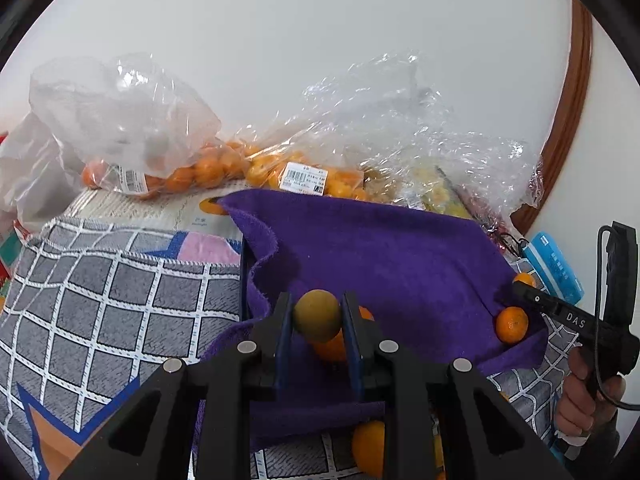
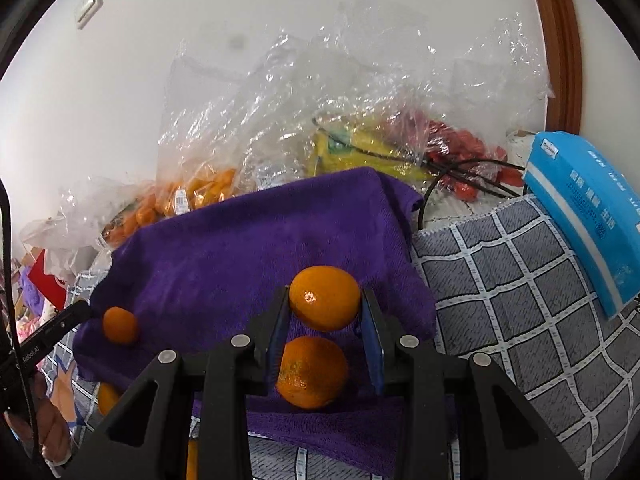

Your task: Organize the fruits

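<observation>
Backing it all, white wall (image 1: 320, 40), brown door frame (image 1: 576, 92) curving down the right. Below that, grey checked cloth (image 1: 100, 312) over the surface, purple towel (image 1: 380, 256) draped on top, raised at the back like a lined box. Behind the towel, crinkled clear bags: two of small oranges (image 1: 192, 172), one of something yellow (image 2: 360, 152), one of something red (image 2: 460, 148). Blue packet (image 2: 592, 216) lying on the checked cloth at right.

Counting loose fruit in the left view: four oranges plus one green-brown fruit (image 1: 317, 315). Right view: five oranges showing, two partly hidden low at left.

Left gripper (image 1: 317, 320) pinching that green-brown fruit between blue pads, held over the towel, an orange (image 1: 332, 346) just beneath.

Right gripper (image 2: 325, 300) clamped on an orange (image 2: 324, 298), pads pressing both sides, over the towel's front, second orange (image 2: 312, 372) directly under. Another orange (image 2: 120, 325) sitting on the towel by the left gripper's tip.
</observation>
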The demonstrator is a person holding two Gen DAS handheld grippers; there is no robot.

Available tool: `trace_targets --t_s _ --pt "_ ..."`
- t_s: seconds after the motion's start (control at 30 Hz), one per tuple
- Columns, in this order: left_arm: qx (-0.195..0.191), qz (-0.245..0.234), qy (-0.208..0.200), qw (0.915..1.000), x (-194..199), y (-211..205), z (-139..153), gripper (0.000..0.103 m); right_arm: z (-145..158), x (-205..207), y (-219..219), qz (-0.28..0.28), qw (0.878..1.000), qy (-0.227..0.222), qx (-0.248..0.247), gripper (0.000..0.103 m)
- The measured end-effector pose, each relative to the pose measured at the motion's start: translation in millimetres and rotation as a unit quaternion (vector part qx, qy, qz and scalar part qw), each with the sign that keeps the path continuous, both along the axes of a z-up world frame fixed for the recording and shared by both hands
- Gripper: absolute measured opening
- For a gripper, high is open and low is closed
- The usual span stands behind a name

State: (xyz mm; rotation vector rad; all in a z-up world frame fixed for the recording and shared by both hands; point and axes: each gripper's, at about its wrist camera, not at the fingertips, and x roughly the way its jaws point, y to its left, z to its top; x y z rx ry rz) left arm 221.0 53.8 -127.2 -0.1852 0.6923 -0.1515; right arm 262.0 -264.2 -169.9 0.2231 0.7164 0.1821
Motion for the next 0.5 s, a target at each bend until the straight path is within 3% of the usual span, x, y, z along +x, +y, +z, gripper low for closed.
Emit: trace_targets --t_s 0.5 --pt "0.004 0.021 0.024 0.9995 6.0 4.8 -10.9 0.023 -6.5 2.5 8.2 -0.005 0.999 0.002 -0.032 0.034"
